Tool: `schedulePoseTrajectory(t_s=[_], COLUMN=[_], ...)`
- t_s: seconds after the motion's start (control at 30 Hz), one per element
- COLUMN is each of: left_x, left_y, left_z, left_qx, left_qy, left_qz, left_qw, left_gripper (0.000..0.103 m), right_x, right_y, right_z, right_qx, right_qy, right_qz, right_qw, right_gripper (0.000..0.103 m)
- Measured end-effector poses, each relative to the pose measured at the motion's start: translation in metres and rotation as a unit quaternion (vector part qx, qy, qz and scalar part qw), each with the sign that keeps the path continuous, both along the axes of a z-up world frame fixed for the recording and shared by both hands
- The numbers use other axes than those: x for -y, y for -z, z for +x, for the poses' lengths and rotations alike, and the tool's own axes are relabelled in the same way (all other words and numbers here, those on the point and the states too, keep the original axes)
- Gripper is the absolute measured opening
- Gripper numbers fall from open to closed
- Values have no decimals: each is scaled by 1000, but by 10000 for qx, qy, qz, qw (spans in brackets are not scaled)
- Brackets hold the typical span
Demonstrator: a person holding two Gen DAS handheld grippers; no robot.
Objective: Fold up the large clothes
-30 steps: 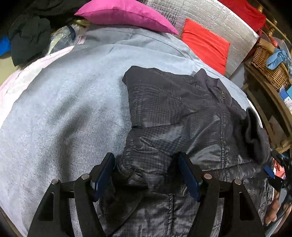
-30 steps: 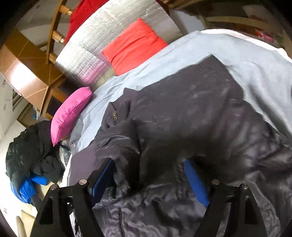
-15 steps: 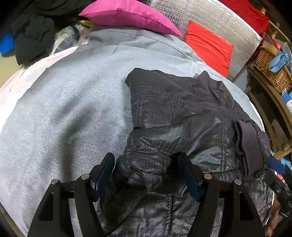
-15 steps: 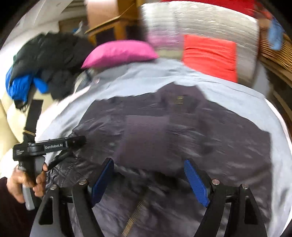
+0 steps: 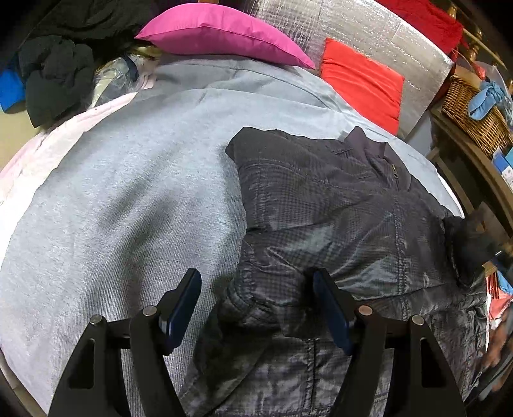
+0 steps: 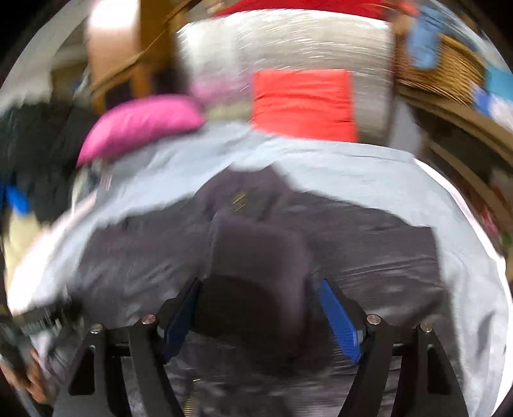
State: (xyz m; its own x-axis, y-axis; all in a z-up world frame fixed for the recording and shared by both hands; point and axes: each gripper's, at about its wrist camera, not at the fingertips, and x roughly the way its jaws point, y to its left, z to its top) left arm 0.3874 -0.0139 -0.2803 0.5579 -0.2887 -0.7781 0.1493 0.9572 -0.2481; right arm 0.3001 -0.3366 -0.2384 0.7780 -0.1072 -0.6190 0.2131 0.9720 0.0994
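Note:
A dark grey quilted jacket (image 5: 336, 218) lies on a grey sheet (image 5: 128, 192) that covers a bed. Its collar points toward the pillows. My left gripper (image 5: 256, 301) is open, low over the jacket's folded left sleeve, with a bunch of fabric between the jaws. In the blurred right wrist view the jacket (image 6: 368, 243) lies ahead. My right gripper (image 6: 259, 308) is open around the ribbed cuff (image 6: 256, 253) of the right sleeve, which lies over the jacket's middle.
A pink pillow (image 5: 218, 32) and a red cushion (image 5: 362, 83) lie at the head, against a silver quilted board (image 5: 368, 29). Dark clothes (image 5: 54, 80) are piled at the far left. A wicker basket (image 5: 474, 112) stands on a wooden shelf on the right.
The right gripper has swung round from the jacket's side to face the pillows, and the right sleeve's cuff now lies between its jaws over the jacket's middle. The left gripper has stayed put.

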Motion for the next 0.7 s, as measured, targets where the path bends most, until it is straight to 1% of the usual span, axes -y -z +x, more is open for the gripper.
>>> schedulePoseTrajectory(t_s=[0.07,0.1,0.17,0.23,0.27,0.33,0.43,0.5,0.53,0.6,0.67,0.7], left_x=[1,2,3,4,4,6,9,12,13,17,19,22], left_y=[0,0,0,-1,-2,-4,-12,-19,-21,-22,-15,-9], left_z=[-1,-1,-1,-3,-4,-7,-14,-19,-20,-20,-15,-10], left_qx=[14,17,18,52,76,165,465,694,771,816,648,484], left_qy=[-14,-24,-40,-47,-44,-20,53,124,148,167,183,216], left_qz=[46,55,69,102,117,195,334,422,462,556,613,644], left_qw=[10000,10000,10000,9999,9999,9997,9983,9966,9958,9950,9958,9965], left_gripper=[73,73,73,73,73,73,73,73,73,73,73,73], right_x=[38,51,91,118,131,147,166,174,175,170,164,165], right_y=[-12,-16,-18,-9,0,11,19,18,15,11,16,23], right_z=[-16,-19,-33,-38,-41,-48,-63,-70,-72,-64,-44,-37], right_qx=[228,293,394,283,193,122,363,565,632,498,222,92], right_qy=[365,474,757,745,745,879,1144,1234,1204,1168,1158,1158], right_qz=[417,559,1127,1753,2131,2446,2609,2715,2702,2431,2185,2176], right_qw=[9982,9969,9900,9813,9740,9656,9579,9528,9532,9617,9687,9691], right_gripper=[78,80,80,80,80,80,80,80,80,80,80,80])
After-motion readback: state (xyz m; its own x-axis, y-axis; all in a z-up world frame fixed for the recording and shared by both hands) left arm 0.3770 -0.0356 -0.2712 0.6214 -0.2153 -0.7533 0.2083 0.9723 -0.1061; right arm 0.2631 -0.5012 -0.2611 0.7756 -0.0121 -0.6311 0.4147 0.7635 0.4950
